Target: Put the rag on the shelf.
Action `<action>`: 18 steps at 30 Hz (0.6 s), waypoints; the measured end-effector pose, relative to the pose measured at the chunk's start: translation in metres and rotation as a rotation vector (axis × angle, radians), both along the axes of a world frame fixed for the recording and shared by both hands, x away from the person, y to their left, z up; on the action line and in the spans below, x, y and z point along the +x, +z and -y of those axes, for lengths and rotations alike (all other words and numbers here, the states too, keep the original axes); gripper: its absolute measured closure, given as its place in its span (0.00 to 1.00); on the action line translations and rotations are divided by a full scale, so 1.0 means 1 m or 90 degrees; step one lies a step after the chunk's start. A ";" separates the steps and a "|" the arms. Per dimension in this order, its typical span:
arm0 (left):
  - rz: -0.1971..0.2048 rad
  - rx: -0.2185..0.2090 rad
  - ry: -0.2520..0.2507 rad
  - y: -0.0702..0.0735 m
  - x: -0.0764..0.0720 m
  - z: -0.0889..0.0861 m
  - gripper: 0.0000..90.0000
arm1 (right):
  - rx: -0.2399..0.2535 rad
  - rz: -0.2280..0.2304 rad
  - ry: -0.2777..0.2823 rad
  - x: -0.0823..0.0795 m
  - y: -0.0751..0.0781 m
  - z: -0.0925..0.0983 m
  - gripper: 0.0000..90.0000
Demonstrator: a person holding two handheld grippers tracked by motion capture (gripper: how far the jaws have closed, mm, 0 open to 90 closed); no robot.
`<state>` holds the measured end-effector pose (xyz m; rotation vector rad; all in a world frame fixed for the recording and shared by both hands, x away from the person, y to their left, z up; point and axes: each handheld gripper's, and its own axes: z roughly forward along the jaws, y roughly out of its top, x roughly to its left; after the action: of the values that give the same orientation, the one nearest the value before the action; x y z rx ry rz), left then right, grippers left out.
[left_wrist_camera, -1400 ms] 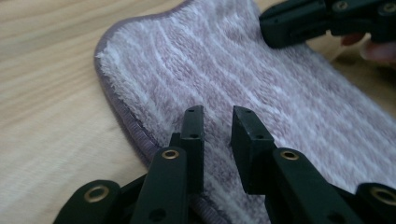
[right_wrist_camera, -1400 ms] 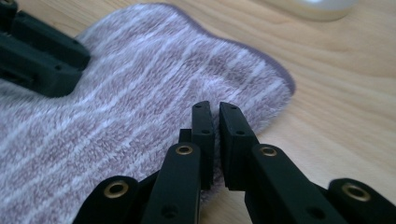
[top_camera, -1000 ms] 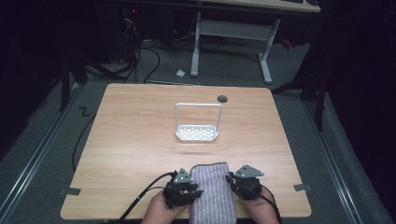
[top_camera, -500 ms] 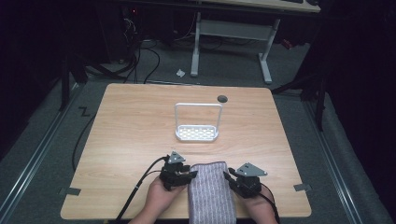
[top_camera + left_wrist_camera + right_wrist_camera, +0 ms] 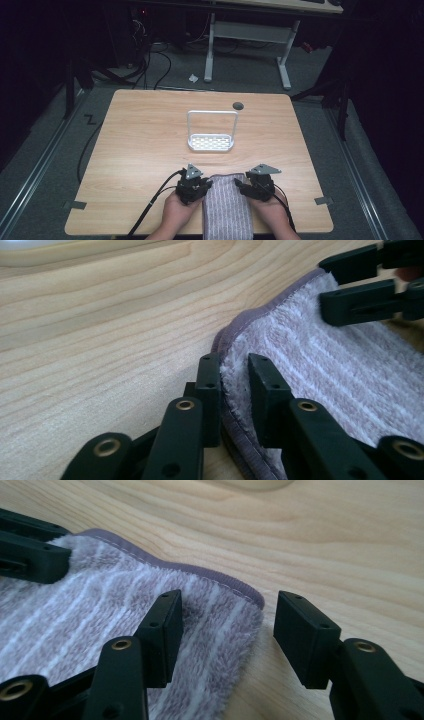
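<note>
- Broadly, wooden worktop under everything; pale grain, small dark round hole near far edge.
- Striped grey-lilac towel flat at near edge, hanging past it toward the person; darker hem along far end.
- White wire rack standing mid-worktop, well apart from towel; upright loop handle over perforated base.
- Left gripper at towel's far left corner; jaws narrowly parted, one on each side of the raised hem, not pressed tight.
- Right gripper at towel's far right corner; jaws wide apart, one over the pile, other over bare wood, holding nothing.
- Hands wrapped around both grippers; black cable trailing from left one.
</note>
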<state>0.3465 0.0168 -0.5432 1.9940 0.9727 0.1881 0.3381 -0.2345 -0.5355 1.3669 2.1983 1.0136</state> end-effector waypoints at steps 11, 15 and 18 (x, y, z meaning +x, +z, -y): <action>-0.012 -0.006 -0.010 0.000 0.000 -0.001 0.90 | 0.006 0.011 0.026 -0.010 -0.002 -0.007 0.89; 0.000 -0.019 0.003 0.002 -0.002 -0.005 0.90 | -0.003 0.037 0.032 -0.016 0.000 -0.011 0.92; 0.020 -0.050 0.013 0.007 -0.005 -0.011 0.90 | -0.001 0.063 0.036 -0.021 0.004 -0.014 0.92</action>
<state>0.3418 0.0282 -0.5359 1.9047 0.9665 0.1897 0.3168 -0.2207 -0.5317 1.2321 2.1759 1.0750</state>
